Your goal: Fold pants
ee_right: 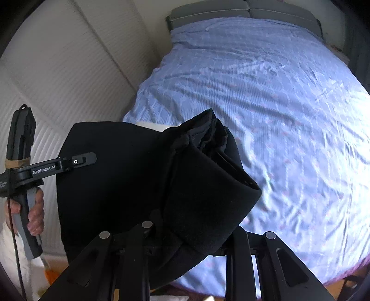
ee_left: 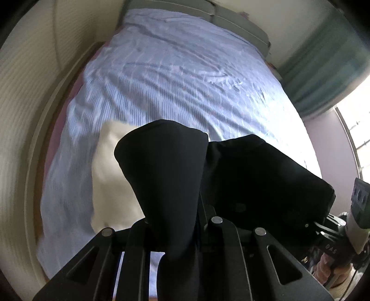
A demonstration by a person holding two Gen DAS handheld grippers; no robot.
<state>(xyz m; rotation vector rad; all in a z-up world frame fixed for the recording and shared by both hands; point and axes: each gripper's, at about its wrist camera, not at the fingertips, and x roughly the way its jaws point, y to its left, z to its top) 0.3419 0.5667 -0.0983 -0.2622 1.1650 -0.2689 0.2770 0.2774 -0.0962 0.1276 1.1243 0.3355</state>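
The soft black cloth pants (ee_left: 166,176) hang in the air above the bed with the wrinkled light-blue striped sheet (ee_left: 175,76). Both tools hold them up.

In the left wrist view, the left gripper (ee_left: 175,233) has its black fingers closed on a thick fold of the pants, which stands up in front of the camera like a dark lump. More of the black cloth stretches off to the right, toward the other tool at the edge of the picture. A cream-white pillow-like thing (ee_left: 113,176) lies on the sheet just behind the pants.

In the right wrist view, the right gripper (ee_right: 185,233) has its fingers closed on a bunched, layered part of the pants. The cloth spreads out to the left, where the left tool pinches it. A hand (ee_right: 34,208) is wrapped around that tool's grey handle.

A grey padded headboard (ee_right: 242,11) sits at the far end of the bed. A white ribbed wall (ee_right: 57,58) runs along the bed's side.
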